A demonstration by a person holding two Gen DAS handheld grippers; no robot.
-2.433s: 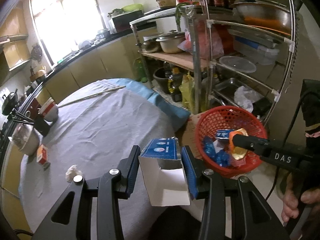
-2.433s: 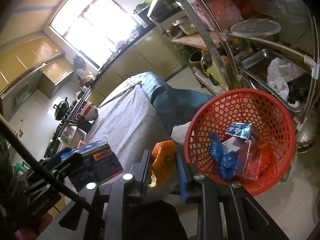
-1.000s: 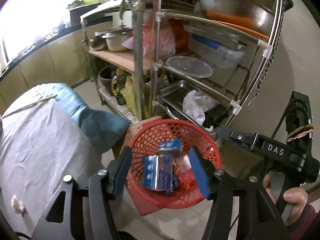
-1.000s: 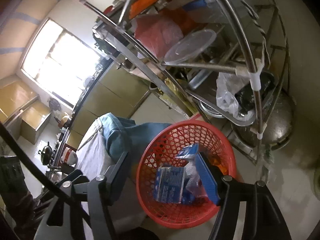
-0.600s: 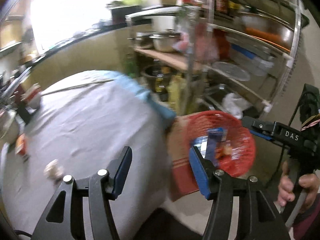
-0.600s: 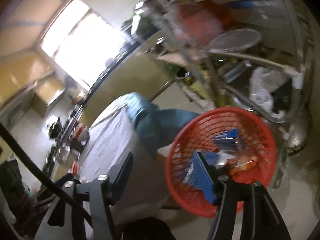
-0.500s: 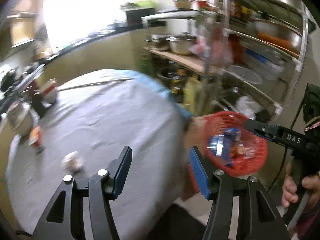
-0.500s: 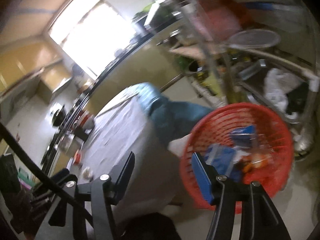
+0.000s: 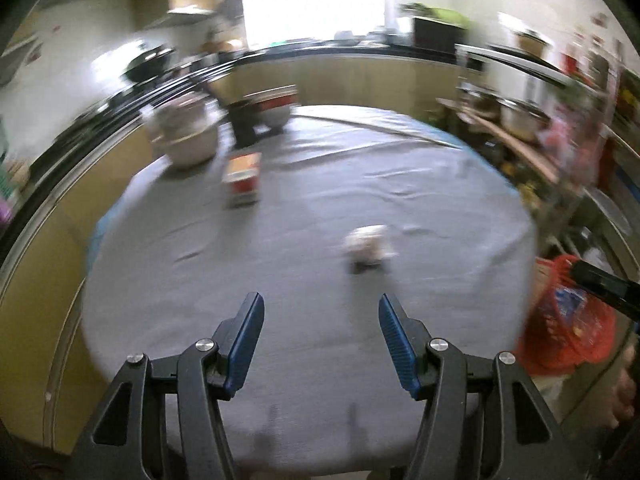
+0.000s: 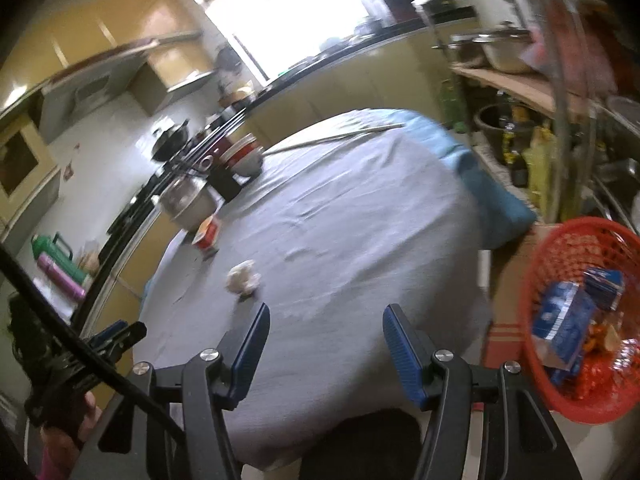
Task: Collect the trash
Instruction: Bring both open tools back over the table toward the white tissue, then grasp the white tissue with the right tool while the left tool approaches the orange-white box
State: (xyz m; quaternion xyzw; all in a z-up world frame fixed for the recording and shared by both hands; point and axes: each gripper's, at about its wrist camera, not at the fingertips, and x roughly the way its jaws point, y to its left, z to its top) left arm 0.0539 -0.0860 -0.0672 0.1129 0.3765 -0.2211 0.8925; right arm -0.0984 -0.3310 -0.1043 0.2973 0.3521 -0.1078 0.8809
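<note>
Both the left gripper (image 9: pixel 321 320) and right gripper (image 10: pixel 326 330) have fingers spread, empty, above the round cloth-covered bench (image 10: pixel 360 220); a crumpled white wad (image 10: pixel 243 277) lies mid-bench; the red mesh basket (image 10: pixel 576 248) stands off its edge.

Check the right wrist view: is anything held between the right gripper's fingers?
No, the right gripper stands open with only bare grey tablecloth showing between its fingers.

A bright window (image 10: pixel 276 12) fills the far wall and washes out everything near it. Below the window a dark-topped counter (image 10: pixel 344 54) with yellowish cabinet fronts curves along the wall. Left of the window hang yellow upper cabinets (image 10: pixel 100 44). In front of the counter stands a round bench (image 10: pixel 340 240) under a grey cloth, with a blue cloth beneath showing at its far-right edge. Right of the bench rises a metal shelf rack (image 10: pixel 556 80), crowded with pots and bottles.
</note>
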